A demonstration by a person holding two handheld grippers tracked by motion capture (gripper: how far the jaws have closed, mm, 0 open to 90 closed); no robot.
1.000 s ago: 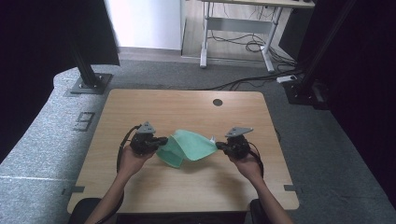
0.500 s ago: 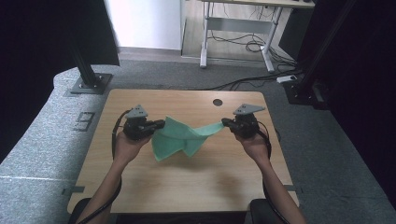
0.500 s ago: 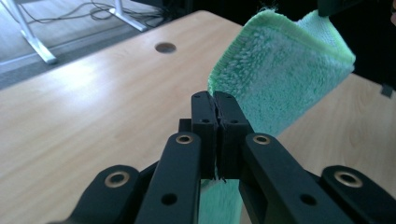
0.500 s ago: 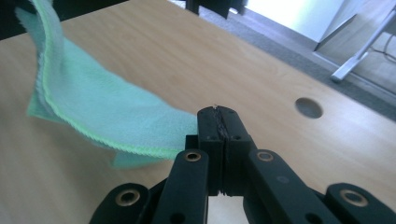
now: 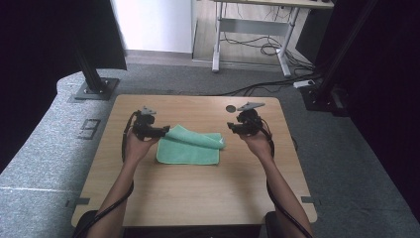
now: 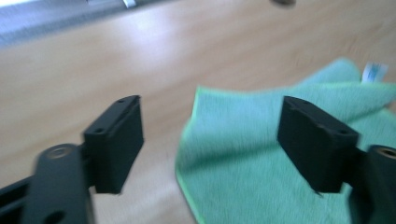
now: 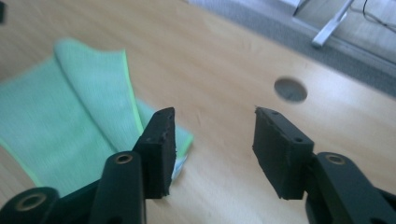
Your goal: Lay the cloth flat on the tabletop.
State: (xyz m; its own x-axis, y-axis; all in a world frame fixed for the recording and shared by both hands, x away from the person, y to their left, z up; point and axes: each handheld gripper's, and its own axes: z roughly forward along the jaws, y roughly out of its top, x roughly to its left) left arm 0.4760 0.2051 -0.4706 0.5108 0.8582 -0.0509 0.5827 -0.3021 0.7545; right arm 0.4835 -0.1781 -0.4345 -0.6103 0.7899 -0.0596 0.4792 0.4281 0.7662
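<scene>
Our left gripper and right gripper have just been opening, jaws apart, nothing between them. The green cloth lies folded on the table; its under layer is partly hidden, and motion blurs its edges in our gripper views.

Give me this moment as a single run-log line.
cloth: folded on table, far flap loose | left gripper: just opened, empty, at cloth's left edge | right gripper: just opened, empty, off cloth's right corner
</scene>
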